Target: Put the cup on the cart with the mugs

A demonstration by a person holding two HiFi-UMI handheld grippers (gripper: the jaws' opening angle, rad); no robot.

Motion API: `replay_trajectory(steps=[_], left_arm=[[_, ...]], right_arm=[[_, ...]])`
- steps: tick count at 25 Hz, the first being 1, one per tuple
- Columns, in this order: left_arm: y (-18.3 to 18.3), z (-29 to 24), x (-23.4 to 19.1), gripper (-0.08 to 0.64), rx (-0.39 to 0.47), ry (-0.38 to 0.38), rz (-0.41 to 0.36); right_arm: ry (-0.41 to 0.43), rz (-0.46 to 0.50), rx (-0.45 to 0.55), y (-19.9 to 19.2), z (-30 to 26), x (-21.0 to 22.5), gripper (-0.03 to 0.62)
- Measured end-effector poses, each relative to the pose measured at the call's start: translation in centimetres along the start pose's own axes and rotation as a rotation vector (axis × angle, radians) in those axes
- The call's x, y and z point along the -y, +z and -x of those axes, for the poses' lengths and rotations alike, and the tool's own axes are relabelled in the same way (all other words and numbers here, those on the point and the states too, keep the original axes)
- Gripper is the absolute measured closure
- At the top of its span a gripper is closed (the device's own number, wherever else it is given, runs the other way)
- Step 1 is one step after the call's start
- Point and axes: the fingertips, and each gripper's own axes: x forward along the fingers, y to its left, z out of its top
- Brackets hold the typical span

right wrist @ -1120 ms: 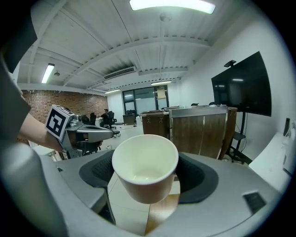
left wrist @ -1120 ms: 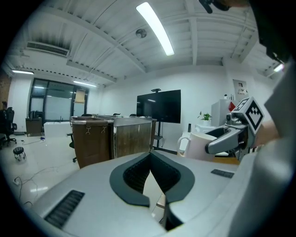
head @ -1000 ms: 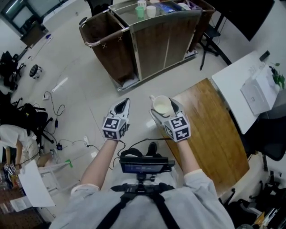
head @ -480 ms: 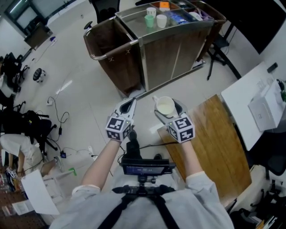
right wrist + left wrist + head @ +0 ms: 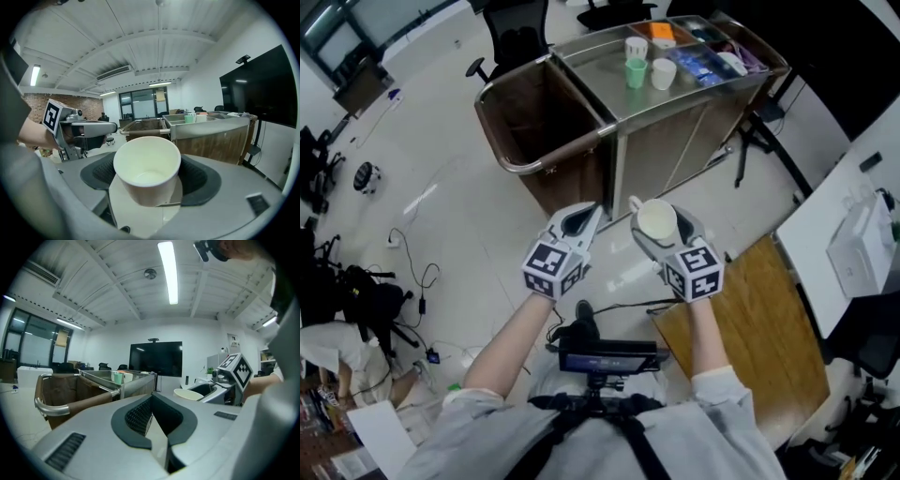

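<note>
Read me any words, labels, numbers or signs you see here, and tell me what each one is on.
No readable words or numbers anywhere.
Marker cubes, left and right: square patterns, no letters.
Chest screen: too blurred to read.
Blue packets on the cart: print too small.
The cup: blank.

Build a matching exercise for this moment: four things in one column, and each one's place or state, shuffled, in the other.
Things
1. white cup
2. green mug
3. left gripper
4. wooden table

Place or state
A. shut, nothing between its jaws
B. low at the right of the head view, on the person's right side
C. held mouth up in the right gripper
D. standing on the steel top of the cart

Pairs: 1-C, 2-D, 3-A, 4-B
</note>
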Motion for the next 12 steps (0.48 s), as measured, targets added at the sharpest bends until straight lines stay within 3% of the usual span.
replay_trajectory(steps=[6, 12], left_arm=[[3.4, -2.7, -6.9, 0.555, 0.008, -0.035, -0.013], [7.5, -5.9, -11.7, 0.555, 0.033, -0.028, 0.001]], right_arm=[[-0.048, 0.033, 0.044, 7.2, -6.3, 1.5, 0.175], [-0.024, 0.05, 0.066, 14.6, -11.5, 4.1, 0.175]])
